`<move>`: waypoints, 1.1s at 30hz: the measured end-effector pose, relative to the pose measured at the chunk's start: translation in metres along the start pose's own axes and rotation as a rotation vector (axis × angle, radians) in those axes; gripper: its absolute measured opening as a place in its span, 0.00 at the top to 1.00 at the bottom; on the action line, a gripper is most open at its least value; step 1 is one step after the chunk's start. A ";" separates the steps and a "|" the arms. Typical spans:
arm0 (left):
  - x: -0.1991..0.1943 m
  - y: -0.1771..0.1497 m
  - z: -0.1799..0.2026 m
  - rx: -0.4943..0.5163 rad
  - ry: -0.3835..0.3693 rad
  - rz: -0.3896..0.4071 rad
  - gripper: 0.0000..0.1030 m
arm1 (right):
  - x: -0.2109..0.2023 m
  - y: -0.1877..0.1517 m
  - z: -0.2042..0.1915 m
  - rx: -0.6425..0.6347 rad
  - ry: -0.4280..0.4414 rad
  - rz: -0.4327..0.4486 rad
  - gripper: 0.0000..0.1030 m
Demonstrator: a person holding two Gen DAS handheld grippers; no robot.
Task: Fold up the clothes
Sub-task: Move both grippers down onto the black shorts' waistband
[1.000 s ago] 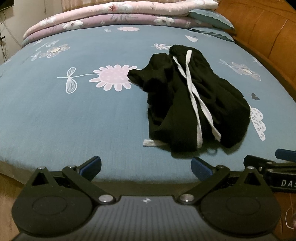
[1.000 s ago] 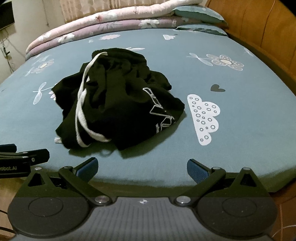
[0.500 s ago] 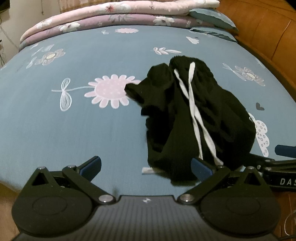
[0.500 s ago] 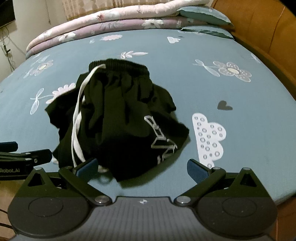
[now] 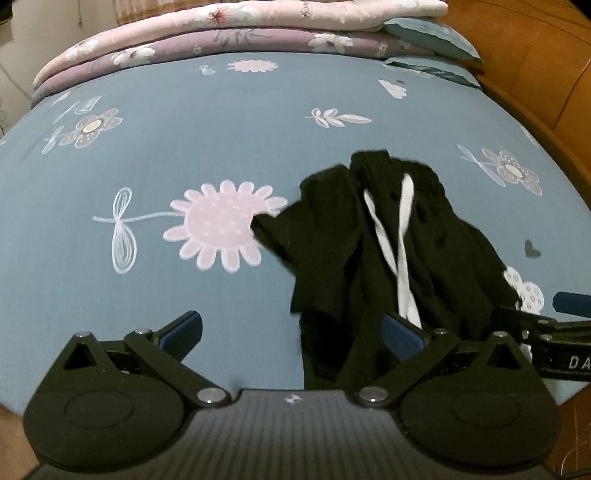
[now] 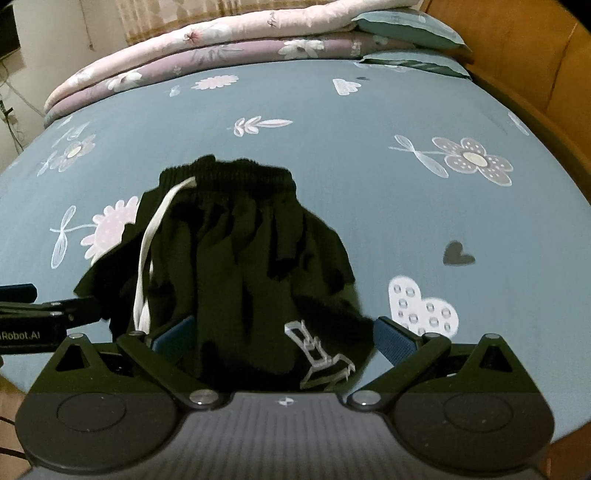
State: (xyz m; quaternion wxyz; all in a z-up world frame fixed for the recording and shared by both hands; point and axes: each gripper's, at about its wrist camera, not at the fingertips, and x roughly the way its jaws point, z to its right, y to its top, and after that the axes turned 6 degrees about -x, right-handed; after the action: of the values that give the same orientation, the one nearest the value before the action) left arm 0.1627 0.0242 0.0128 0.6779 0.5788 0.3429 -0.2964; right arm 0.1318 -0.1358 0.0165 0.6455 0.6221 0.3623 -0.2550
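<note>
A crumpled pair of black shorts [image 5: 369, 258] with a white drawstring [image 5: 400, 236] lies in a heap on the blue bedsheet [image 5: 184, 129]. In the right wrist view the shorts [image 6: 240, 266] show their elastic waistband at the far side and a white printed logo [image 6: 321, 362] near me. My left gripper [image 5: 291, 332] is open, its right finger over the near left part of the heap. My right gripper [image 6: 284, 339] is open too, and the near edge of the shorts lies between its fingers. Each gripper shows at the edge of the other's view.
Folded pink and purple quilts [image 5: 240, 33] and teal pillows [image 5: 424, 40] are stacked at the far end of the bed. A wooden bed frame [image 6: 517, 55] runs along the right side. The sheet left of the shorts is bare.
Both grippers have moved forward over the near edge of the bed toward the shorts, which now reach between the right gripper's fingers. Both stay open.
</note>
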 end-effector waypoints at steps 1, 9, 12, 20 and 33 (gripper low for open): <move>0.003 0.004 0.000 0.001 0.001 -0.002 0.01 | 0.004 0.004 0.001 -0.003 0.005 -0.003 0.00; 0.032 0.028 0.005 0.016 0.006 -0.035 0.01 | 0.037 0.025 -0.002 -0.031 0.068 -0.056 0.00; 0.042 0.033 0.011 0.035 0.009 -0.045 0.01 | 0.055 0.027 -0.007 -0.078 0.093 -0.089 0.00; 0.057 0.039 0.024 0.056 -0.023 -0.033 0.01 | 0.093 0.020 0.008 -0.093 0.200 -0.177 0.00; 0.071 0.021 0.032 0.048 -0.045 -0.024 0.01 | 0.089 0.007 0.021 -0.204 0.325 -0.108 0.01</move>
State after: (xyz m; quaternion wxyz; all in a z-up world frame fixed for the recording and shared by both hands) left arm 0.2247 -0.0043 -0.0296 0.6676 0.5841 0.3273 -0.3255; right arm 0.1940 -0.1454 -0.0499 0.6236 0.5662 0.5184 -0.1475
